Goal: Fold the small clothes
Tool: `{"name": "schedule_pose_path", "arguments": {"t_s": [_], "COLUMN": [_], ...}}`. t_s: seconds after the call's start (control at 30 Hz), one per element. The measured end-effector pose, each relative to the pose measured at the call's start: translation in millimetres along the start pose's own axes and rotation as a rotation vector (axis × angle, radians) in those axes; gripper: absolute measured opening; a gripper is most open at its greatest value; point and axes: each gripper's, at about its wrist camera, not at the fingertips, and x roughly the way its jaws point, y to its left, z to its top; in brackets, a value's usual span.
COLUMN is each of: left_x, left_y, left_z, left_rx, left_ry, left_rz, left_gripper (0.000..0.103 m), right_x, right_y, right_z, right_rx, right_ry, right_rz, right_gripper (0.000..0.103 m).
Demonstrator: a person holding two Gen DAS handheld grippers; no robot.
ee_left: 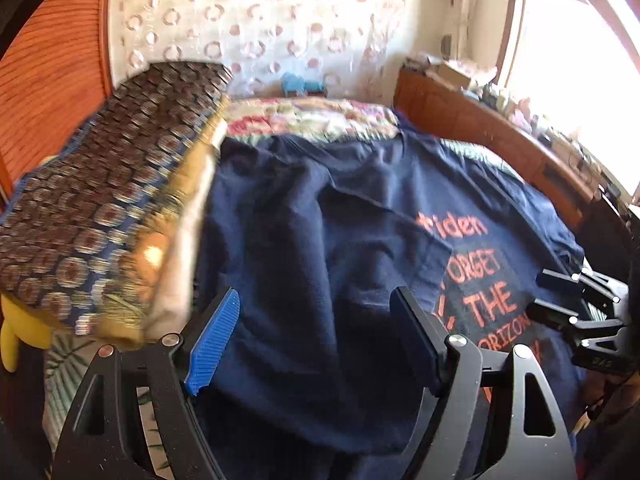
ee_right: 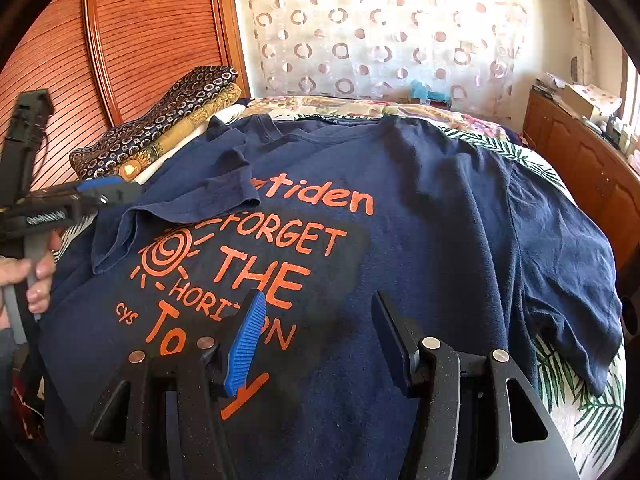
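Note:
A navy T-shirt [ee_right: 420, 208] with orange print lies spread on the bed, front up; it also shows in the left wrist view [ee_left: 340, 220]. Its left sleeve [ee_right: 188, 204] is folded inward over the chest. My left gripper [ee_left: 316, 300] is open and empty, held over the shirt's left side; it also shows from the side in the right wrist view [ee_right: 108, 192], by the folded sleeve. My right gripper [ee_right: 318, 304] is open and empty above the shirt's lower middle; it also shows at the right edge of the left wrist view [ee_left: 554, 292].
A stack of folded patterned cloths [ee_right: 160, 120] lies on the bed's left side, close to my left gripper [ee_left: 100, 220]. A floral bedspread [ee_right: 568, 400] shows around the shirt. A wooden cabinet [ee_right: 588, 168] runs along the right. A wooden slatted door [ee_right: 120, 40] and curtain [ee_right: 380, 32] stand behind.

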Motion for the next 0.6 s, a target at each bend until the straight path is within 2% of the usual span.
{"name": "schedule_pose_path", "arguments": {"t_s": [0.13,0.3,0.43,0.6], "left_x": [20.0,27.2,29.9,30.8], "left_y": [-6.5,-18.4,-22.9,-22.6], "left_z": [-3.9,-5.7,-6.1,-5.0], "left_rx": [0.018,0.085,0.104,0.105], "left_ry": [0.07,0.094,0.105,0.105], "left_rz": [0.002,0.049,0.052,0.051], "left_gripper": [0.078,0.083,0.088,0.088], "right_x": [-0.8,-9.0,-23.4,-51.5], "right_y": [-2.4,-12.7,-35.8,-99.4], "right_z": [-0.3,0.0,-3.1,-2.5], "right_rx": [0.009,0.039,0.042,0.083], "right_ry": [0.001,-0.017,-0.039,-0.077], "right_rz": [0.003,0.009,-0.072,-0.19], "right_gripper": [0.057,0.057,0.057,0.057]}}
